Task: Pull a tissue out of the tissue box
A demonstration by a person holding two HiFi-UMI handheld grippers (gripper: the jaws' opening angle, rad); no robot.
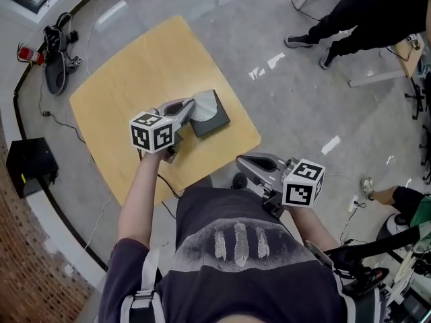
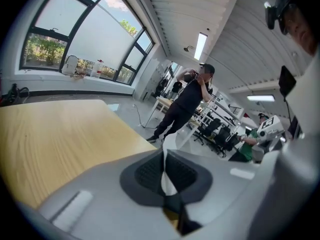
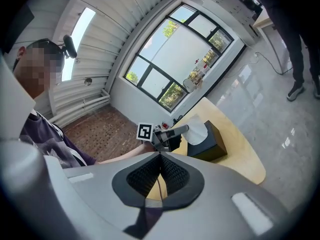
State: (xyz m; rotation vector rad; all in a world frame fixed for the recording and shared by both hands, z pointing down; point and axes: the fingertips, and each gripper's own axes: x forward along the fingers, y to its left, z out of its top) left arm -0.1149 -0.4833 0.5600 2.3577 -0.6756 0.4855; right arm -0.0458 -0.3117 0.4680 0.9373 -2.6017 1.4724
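A dark tissue box (image 1: 210,117) stands near the right edge of the light wooden table (image 1: 128,79), with a white tissue (image 1: 202,105) sticking up from its top. My left gripper (image 1: 190,104) reaches in from the left and is shut on that tissue. In the left gripper view the white tissue (image 2: 168,149) runs as a thin strip between the closed pads of the left gripper (image 2: 164,160). My right gripper (image 1: 241,160) hovers off the table's near corner, shut and holding nothing. The right gripper view shows the box (image 3: 211,143), the tissue (image 3: 196,132) and the left gripper (image 3: 172,133) beyond the right gripper (image 3: 160,170).
A person in black (image 1: 357,15) stands on the grey floor at the far right. A black box (image 1: 30,163) and bags (image 1: 57,52) lie on the floor left of the table. Office chairs and desks stand behind a person (image 2: 182,104) in the left gripper view.
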